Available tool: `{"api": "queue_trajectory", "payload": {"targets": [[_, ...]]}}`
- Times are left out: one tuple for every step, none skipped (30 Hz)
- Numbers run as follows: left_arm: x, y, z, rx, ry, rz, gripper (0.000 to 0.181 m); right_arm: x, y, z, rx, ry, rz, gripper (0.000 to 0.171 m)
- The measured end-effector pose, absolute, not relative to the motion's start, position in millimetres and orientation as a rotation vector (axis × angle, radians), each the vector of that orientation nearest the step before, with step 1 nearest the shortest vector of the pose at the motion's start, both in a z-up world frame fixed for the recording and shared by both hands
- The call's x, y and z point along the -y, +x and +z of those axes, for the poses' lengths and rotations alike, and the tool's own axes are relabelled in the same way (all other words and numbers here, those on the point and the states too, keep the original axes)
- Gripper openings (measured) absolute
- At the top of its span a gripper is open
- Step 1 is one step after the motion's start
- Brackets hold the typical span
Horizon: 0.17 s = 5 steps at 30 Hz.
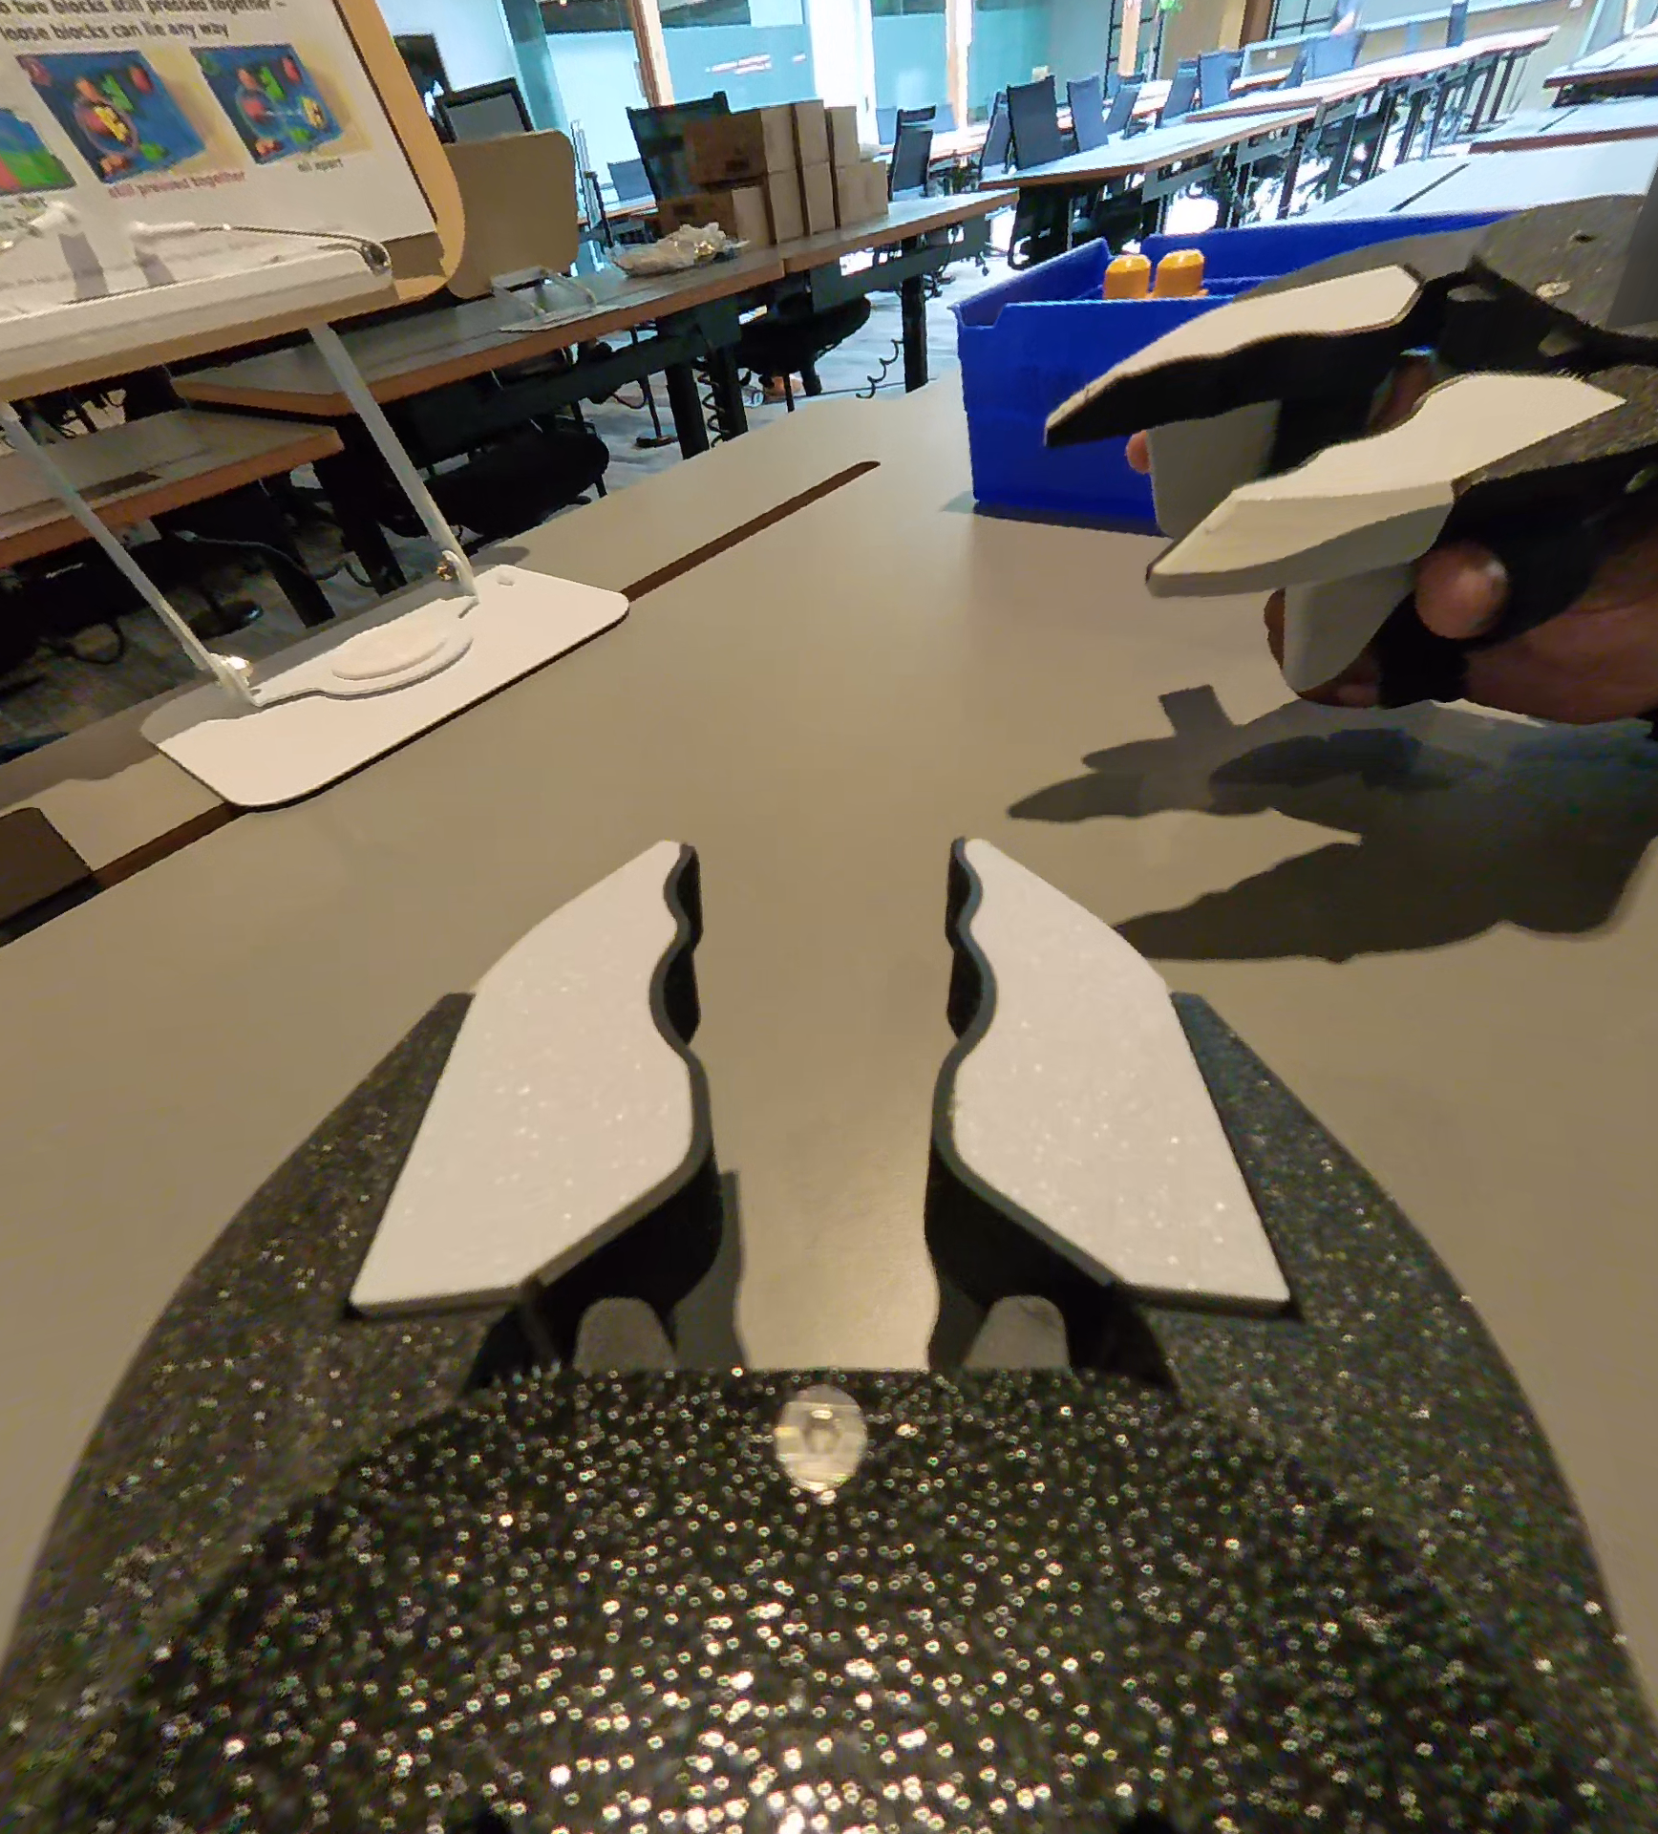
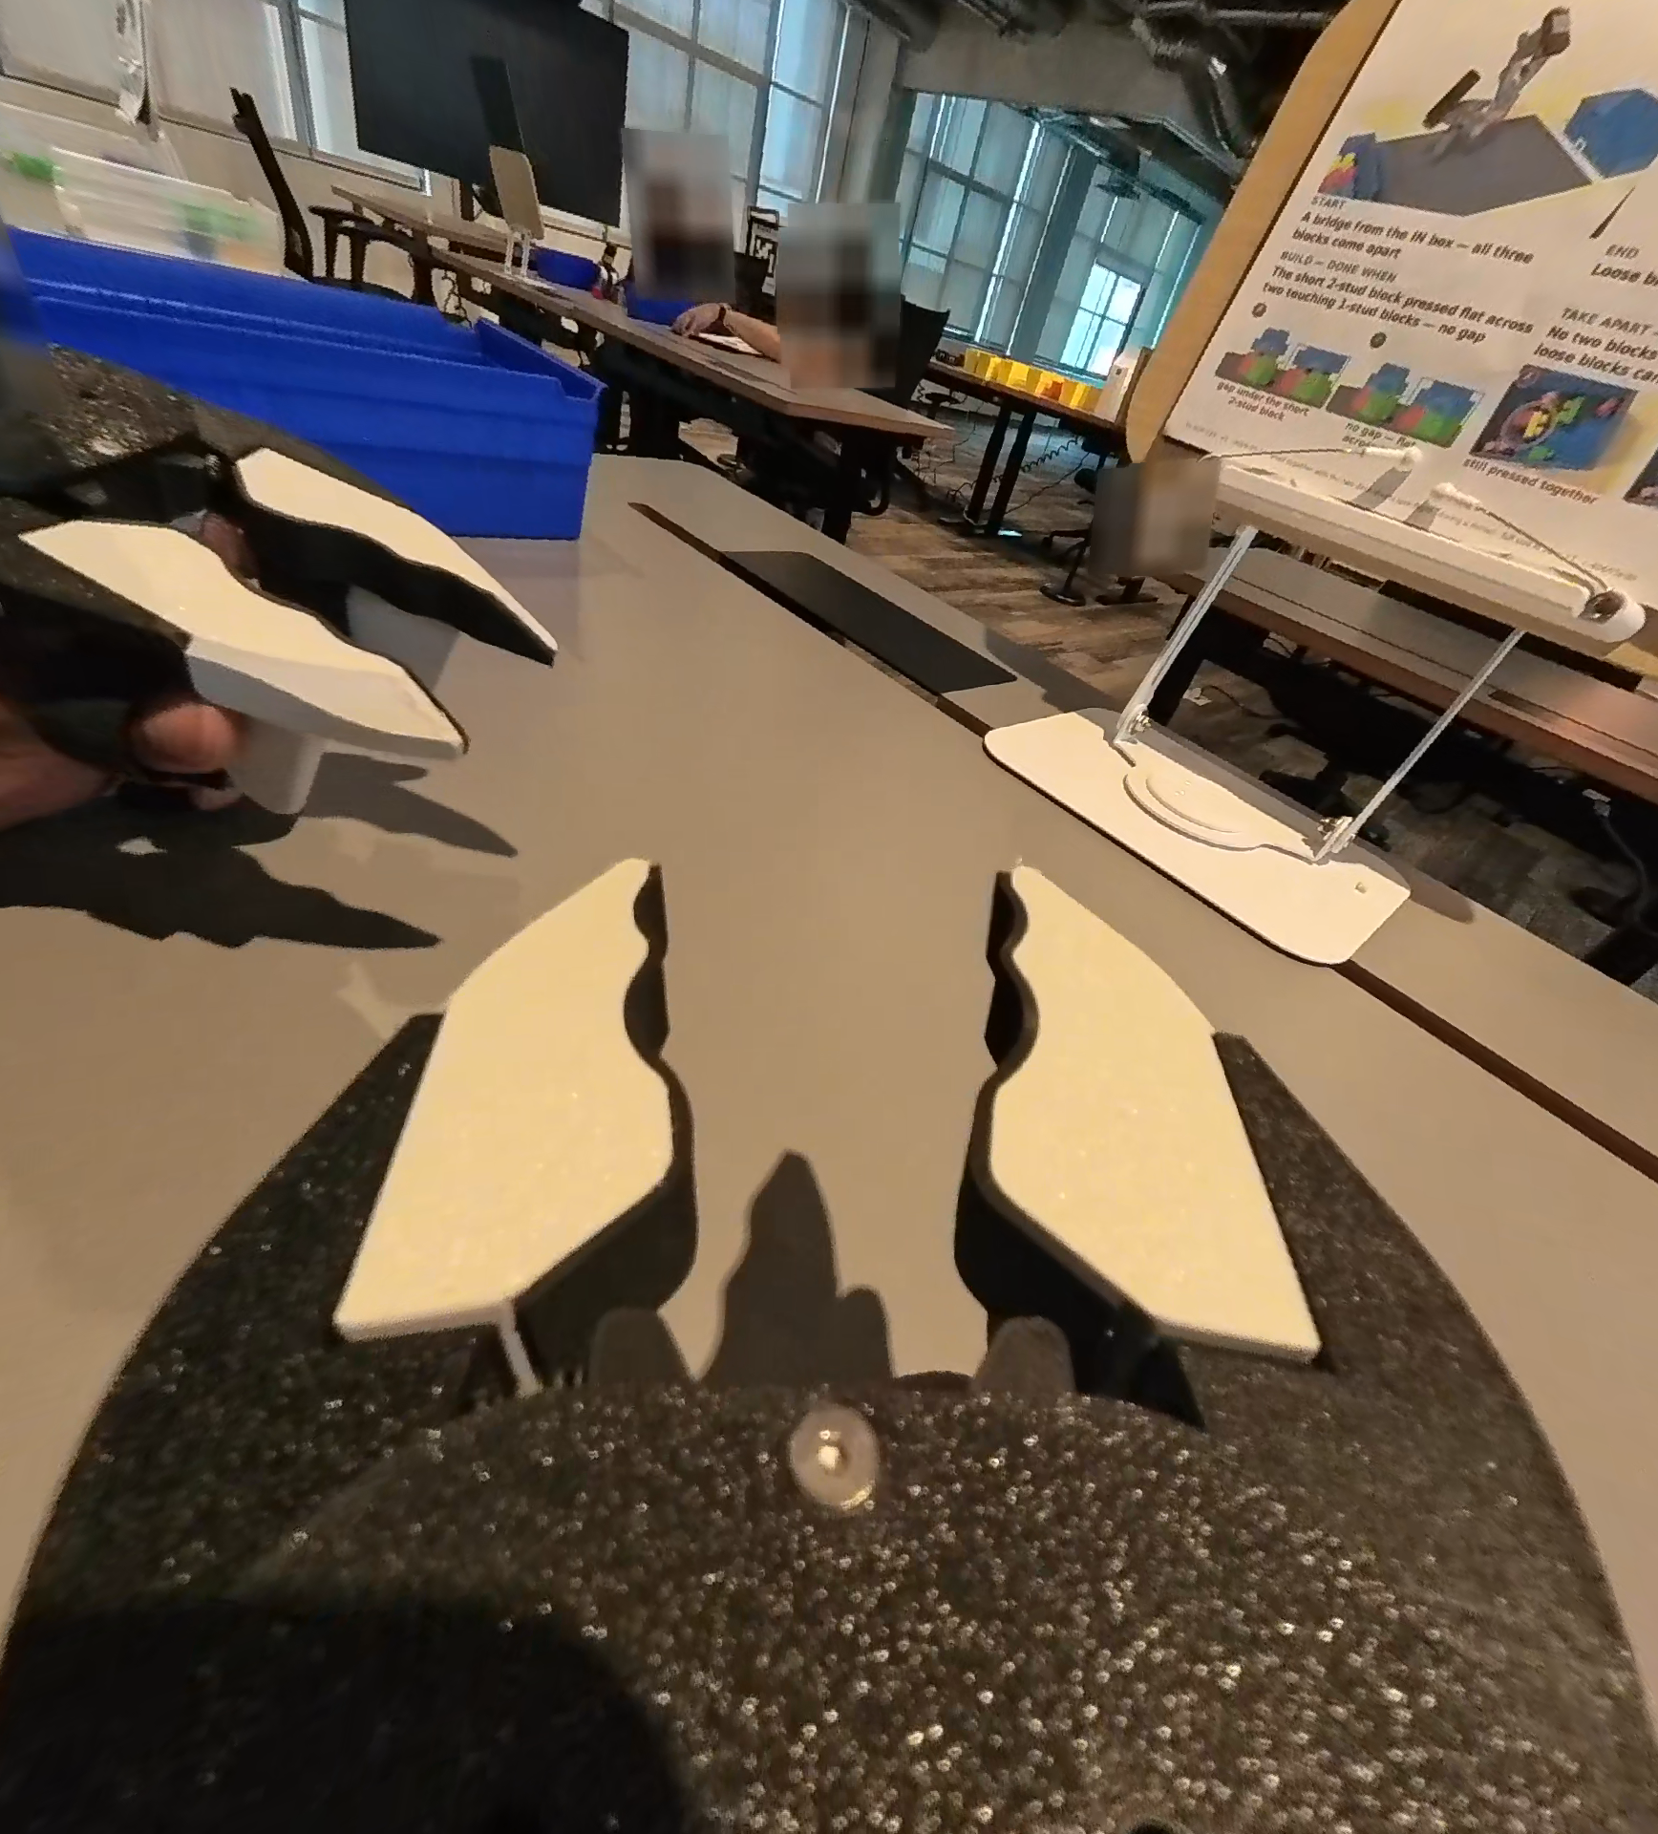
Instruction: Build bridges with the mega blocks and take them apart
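Observation:
My left gripper [image 1: 820,863] is open and empty, low over the bare grey table [image 1: 785,635]. My right gripper [image 2: 830,878] is also open and empty over the same table [image 2: 726,715]. Each shows in the other's view: the right gripper [image 1: 1103,506] at the upper right, the left gripper [image 2: 503,695] at the left, both hand-held with jaws apart. A blue bin [image 1: 1023,417] stands at the far right of the table, with two orange block studs [image 1: 1152,273] showing above its rim. The bin also shows in the right wrist view [image 2: 359,437]. No blocks lie on the table.
A white stand [image 1: 388,675] holds an instruction sheet [image 1: 160,119] at the table's far edge; both show in the right wrist view, the stand [image 2: 1202,853] and the sheet [image 2: 1500,298]. A dark slot [image 2: 865,615] runs along the table. People sit at a far desk [image 2: 736,327].

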<state>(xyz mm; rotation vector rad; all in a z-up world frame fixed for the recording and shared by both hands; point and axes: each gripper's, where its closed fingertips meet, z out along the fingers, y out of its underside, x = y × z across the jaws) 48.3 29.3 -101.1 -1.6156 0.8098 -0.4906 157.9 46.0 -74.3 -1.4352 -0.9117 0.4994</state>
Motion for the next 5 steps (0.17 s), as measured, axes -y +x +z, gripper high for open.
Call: {"api": "queue_trajectory", "payload": {"targets": [[-29.4, 47.9, -100.8, -0.808, -1.615, -0.492, 0.047, -46.4, 157.8, -75.0, 0.913, -1.436, 0.494, 0.063], [-29.4, 47.8, -100.6, -0.806, -1.614, -0.492, 0.047, -46.8, 157.8, -75.5, 0.915, -1.436, 0.488, 0.063], [-29.3, 47.9, -100.6, -0.807, -1.614, -0.493, 0.047, -47.1, 157.8, -75.8, 0.917, -1.437, 0.484, 0.063], [-29.2, 48.1, -100.9, -0.809, -1.615, -0.493, 0.047, -47.2, 157.7, -76.2, 0.918, -1.437, 0.483, 0.063], [-29.2, 48.4, -101.0, -0.811, -1.616, -0.492, 0.047, -47.4, 157.7, -76.3, 0.917, -1.438, 0.483, 0.063]]}}
